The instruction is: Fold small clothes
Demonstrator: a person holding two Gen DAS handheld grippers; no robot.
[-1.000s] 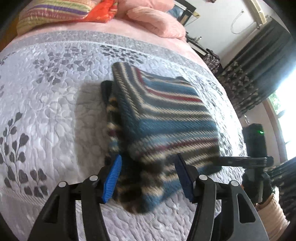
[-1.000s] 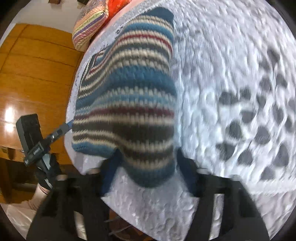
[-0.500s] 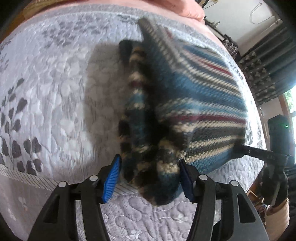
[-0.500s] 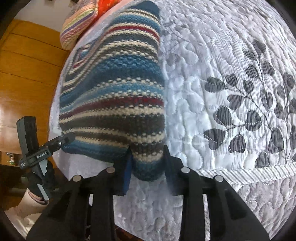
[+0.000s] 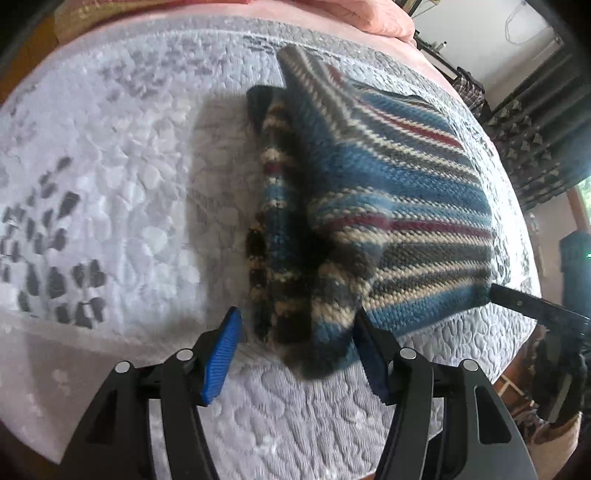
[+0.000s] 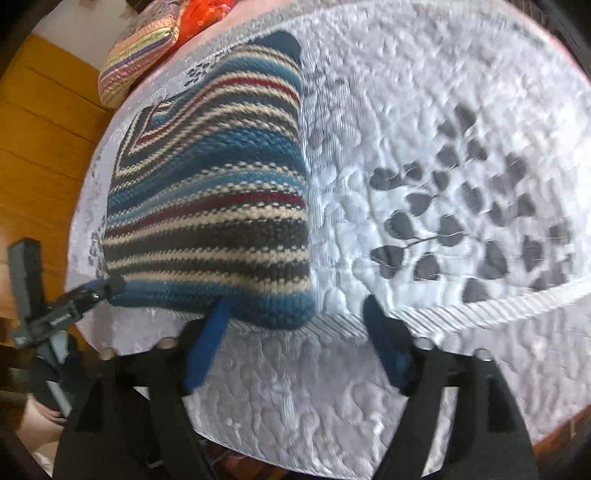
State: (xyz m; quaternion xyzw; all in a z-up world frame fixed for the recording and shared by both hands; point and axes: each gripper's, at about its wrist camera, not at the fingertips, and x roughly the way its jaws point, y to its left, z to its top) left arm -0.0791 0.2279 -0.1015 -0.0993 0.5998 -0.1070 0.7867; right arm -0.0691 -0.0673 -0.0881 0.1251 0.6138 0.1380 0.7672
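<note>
A folded striped knit sweater [image 5: 388,206] lies on a quilted bed [image 5: 110,184] near its front edge. The left gripper [image 5: 295,354] is spread wide around the sweater's bunched near corner, gripping nothing. The right gripper [image 6: 295,332] is also wide open and empty. The thick, soft knit looks floppy; thick folded edges offer the best hold.

White quilted bedspread [image 5: 129,166] with grey leaf print fills most of both frames; leaf cluster [image 6: 461,221] at right-centre in right wrist view. Pink sheet [image 5: 369,18] along top edge of left view. Striped multicolour pillow [image 6: 136,48] and orange cushion [image 6: 207,14] upper left. Wood panelling [image 6: 37,129] at left. Dark patterned curtains [image 5: 535,147] at right.
</note>
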